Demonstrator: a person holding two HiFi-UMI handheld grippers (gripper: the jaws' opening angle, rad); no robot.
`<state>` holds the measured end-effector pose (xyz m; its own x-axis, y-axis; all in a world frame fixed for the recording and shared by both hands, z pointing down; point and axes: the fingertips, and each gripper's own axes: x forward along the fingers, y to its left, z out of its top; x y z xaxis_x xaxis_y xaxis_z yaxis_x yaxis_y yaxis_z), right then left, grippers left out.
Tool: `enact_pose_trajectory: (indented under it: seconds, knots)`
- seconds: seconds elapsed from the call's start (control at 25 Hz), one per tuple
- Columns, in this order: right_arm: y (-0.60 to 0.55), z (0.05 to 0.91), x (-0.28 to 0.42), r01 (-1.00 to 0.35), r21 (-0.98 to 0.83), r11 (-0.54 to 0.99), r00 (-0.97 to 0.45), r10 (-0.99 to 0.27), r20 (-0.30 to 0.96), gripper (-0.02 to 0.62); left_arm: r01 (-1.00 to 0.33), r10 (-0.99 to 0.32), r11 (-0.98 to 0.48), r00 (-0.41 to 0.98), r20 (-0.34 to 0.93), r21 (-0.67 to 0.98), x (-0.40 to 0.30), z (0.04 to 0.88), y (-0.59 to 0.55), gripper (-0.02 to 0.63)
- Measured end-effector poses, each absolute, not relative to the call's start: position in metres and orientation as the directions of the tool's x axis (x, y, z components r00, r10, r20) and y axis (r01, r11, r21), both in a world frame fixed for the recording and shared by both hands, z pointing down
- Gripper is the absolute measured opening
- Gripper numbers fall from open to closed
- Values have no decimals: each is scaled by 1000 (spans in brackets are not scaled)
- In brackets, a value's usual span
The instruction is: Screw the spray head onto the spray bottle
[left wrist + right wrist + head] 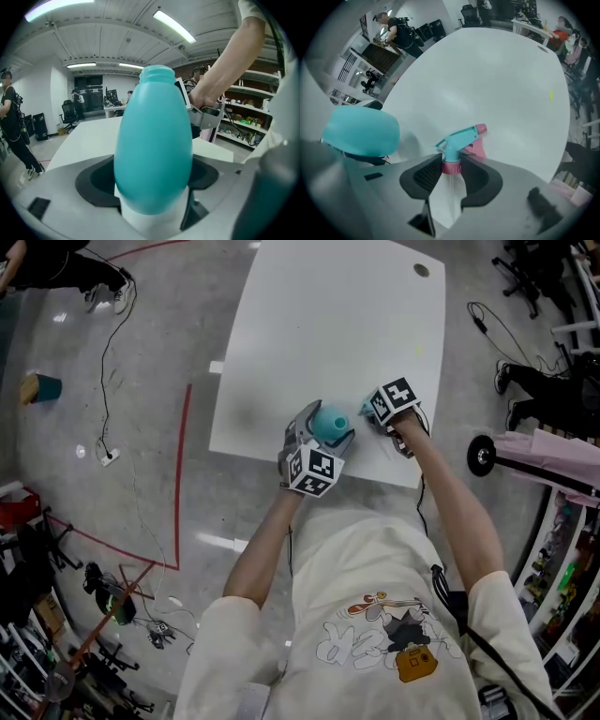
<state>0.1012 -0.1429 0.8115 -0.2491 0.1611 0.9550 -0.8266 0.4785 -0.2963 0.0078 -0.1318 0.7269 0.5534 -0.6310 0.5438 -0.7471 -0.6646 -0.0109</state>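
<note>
Teal egg-shaped spray bottle (152, 140), neck open, sits clamped in left gripper (319, 432); right gripper (451, 172) pinches pink collar (451, 166) of teal spray head (458, 139).

Teal bottle (152, 140); spray head (457, 140) is teal and pink

In the head view, the spray head (365, 410) is mostly hidden beneath the right gripper (373, 418).

Spray bottle (153, 145): teal, egg-shaped, neck open, uncapped, neck toward top of frame, centre of left gripper view.
Spray head (459, 140): teal body, pink collar, pink nozzle toward upper right, lower centre of right gripper view.
</note>
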Motion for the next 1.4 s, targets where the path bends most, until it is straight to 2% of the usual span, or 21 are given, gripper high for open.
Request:
enact_pose_trajectory:
  seconds: [0.12,0.2,0.32,0.4,0.56,0.72,0.88,1.0,1.08,1.2,1.28,1.4]
  knots:
    - [-143,798,95,-787,-369,494,-358,121,926,126,-750,-614,-662,546,570,5,11,727,-130,420]
    - [-168,757,81,-746,-426,511,-507,-21,862,126,-755,-595,-655,538,598,28,10,724,-135,420]
    - [-220,648,63,-654,-429,623,-708,-306,636,126,-757,-554,-650,532,641,67,15,715,-147,419]
    - [-244,565,59,-604,-373,704,-782,-435,447,126,-757,-517,-646,526,675,94,23,709,-157,420]
    - [-253,440,57,-549,-279,788,-836,-516,189,126,-746,-461,-658,508,728,104,38,696,-177,420]
    - [-248,392,54,-498,-218,839,-867,-486,110,126,-730,-464,-680,502,730,70,55,678,-199,419]
    - [-249,404,53,-471,-219,854,-882,-453,132,126,-717,-489,-695,535,689,63,68,651,-216,420]
    - [-236,402,55,-421,-256,870,-907,-411,92,126,-666,-455,-739,608,650,105,79,623,-208,420]
    - [-218,394,54,-329,-285,900,-942,-332,38,126,-556,-354,-811,713,606,181,90,599,-186,419]
    - [-189,375,56,-116,-318,941,-989,-140,-52,126,-263,-83,-916,864,496,304,108,552,-143,420]
    - [-170,359,60,34,-317,948,-996,6,-89,126,-75,87,-933,901,424,351,110,514,-117,420]
    - [-143,337,59,226,-306,925,-973,199,-120,126,117,266,-920,887,378,373,100,468,-86,419]
